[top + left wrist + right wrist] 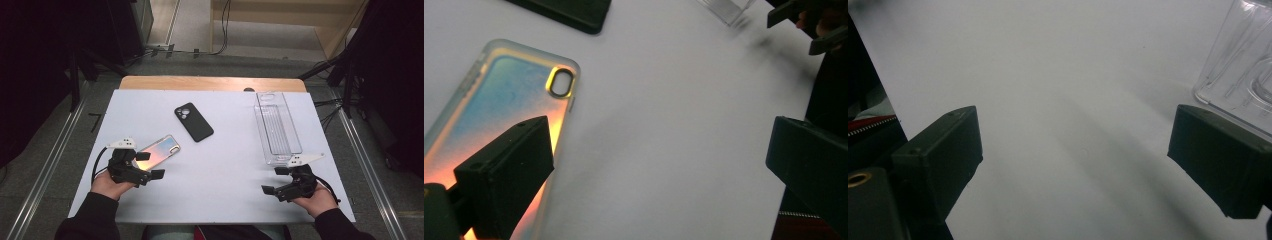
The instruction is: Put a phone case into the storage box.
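Note:
An iridescent phone case lies face down on the white table at the front left; its camera cut-out faces up. My left gripper stands open right at the case's near end, one jaw over its edge and nothing pressed between the pads. In the left gripper view the case lies under the left jaw, and the gripper gapes wide over bare table. A black phone case lies mid-table. My right gripper is open near the front right, just short of a clear plastic box.
The clear box sits close to the right jaw of my right gripper. The black case's corner and the far right gripper show in the left gripper view. Dark stands and cables flank the table.

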Demonstrator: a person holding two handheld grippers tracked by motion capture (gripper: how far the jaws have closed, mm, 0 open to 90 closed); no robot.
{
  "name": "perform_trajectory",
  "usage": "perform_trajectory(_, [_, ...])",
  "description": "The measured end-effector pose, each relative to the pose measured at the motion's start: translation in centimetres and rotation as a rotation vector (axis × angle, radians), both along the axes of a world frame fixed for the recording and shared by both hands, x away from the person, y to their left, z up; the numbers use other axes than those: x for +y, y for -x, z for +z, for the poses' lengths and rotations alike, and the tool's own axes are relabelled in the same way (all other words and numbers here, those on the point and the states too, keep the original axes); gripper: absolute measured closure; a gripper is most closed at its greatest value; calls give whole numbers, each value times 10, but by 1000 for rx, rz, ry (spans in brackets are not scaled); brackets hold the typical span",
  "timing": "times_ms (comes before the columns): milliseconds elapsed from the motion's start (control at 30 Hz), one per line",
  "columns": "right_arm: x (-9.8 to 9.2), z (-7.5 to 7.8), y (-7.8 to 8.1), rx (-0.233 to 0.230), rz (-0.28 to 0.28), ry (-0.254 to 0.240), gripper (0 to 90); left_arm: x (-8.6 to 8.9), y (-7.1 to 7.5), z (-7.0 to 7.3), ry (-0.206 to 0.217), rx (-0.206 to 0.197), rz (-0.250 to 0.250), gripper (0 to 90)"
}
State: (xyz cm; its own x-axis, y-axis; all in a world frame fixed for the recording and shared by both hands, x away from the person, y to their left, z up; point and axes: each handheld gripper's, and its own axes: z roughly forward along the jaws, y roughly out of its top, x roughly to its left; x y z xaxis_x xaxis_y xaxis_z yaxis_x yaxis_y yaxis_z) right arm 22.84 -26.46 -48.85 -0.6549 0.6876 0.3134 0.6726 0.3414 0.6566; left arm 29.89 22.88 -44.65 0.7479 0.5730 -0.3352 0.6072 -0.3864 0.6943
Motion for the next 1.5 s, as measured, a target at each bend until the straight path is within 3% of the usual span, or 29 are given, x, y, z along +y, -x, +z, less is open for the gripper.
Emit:
perform_trajectory(200, [0,0,0,2,1,1,56,-3,-7,1,-41,-4,-4,30])
perform_trajectory(267, [-1,0,0,2,0,-1,56,-5,-11,2,-74,-36,-8,73])
perform_trajectory(400, [-1,0,0,4,0,-3,56,-5,-20,3,-87,-24,23,82])
perform_trajectory(467, [-1,0,1,4,-1,-4,56,-5,-24,3,-105,-24,31,139])
perform_trajectory(800, [-1,0,1,5,0,-4,56,-3,-42,5,-94,-28,59,138])
perform_trajectory(900, [-1,0,1,5,0,-4,56,-3,-49,6,-87,-19,46,138])
perform_trajectory(1067, [-1,0,1,6,-4,-6,56,-3,-59,7,-101,-42,52,138])
perform_trajectory(1300, [-1,0,1,7,-3,-8,56,-3,-69,3,-86,-58,55,138])
perform_trajectory(1367, [-1,1,1,8,-3,-8,56,-3,-71,2,-59,-77,52,88])
perform_trajectory(1400, [-1,0,1,8,-2,-9,56,-3,-73,1,-37,-66,33,5])
perform_trajectory(1433, [-1,0,1,8,-3,-9,56,-3,-74,0,-19,-55,19,0])
perform_trajectory(1500, [-1,1,1,9,-3,-9,56,-4,-75,-3,-50,-54,3,0])
